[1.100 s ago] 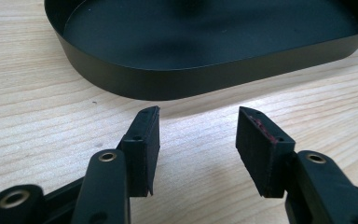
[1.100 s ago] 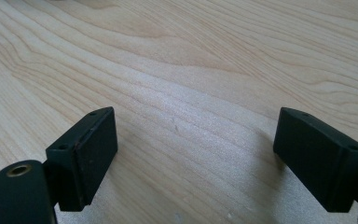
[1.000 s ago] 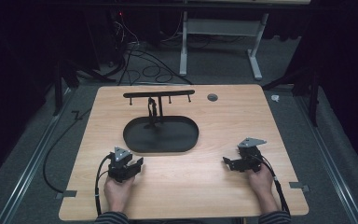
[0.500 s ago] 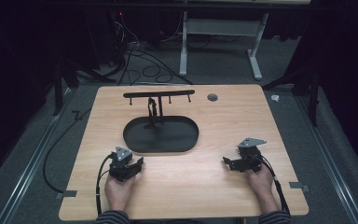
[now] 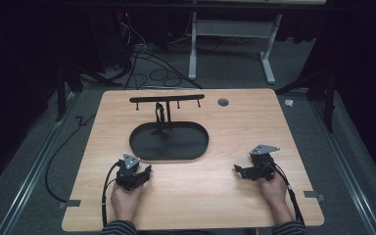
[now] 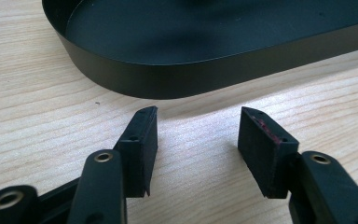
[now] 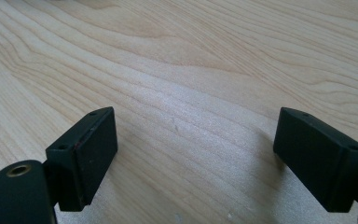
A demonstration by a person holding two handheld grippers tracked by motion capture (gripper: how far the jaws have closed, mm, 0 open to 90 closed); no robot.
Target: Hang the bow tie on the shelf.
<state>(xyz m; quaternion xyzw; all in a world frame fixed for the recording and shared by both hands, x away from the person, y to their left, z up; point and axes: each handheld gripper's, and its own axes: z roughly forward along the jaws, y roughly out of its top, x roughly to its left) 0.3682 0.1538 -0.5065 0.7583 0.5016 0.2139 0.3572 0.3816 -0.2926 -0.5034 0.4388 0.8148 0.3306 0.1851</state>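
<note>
Two claws rest low on one wooden worktop (image 5: 215, 196). The left claw (image 5: 138, 176) sits just short of the near rim of one black oval tray (image 5: 142, 149) — its jaws have just been opening and stand apart on nothing but bare wood. The tray carries one upright post with a crossbar rack (image 5: 166, 99) showing four small pegs. Further right, well apart from the tray, the right claw (image 5: 242, 171) gapes wide and empty.
</note>
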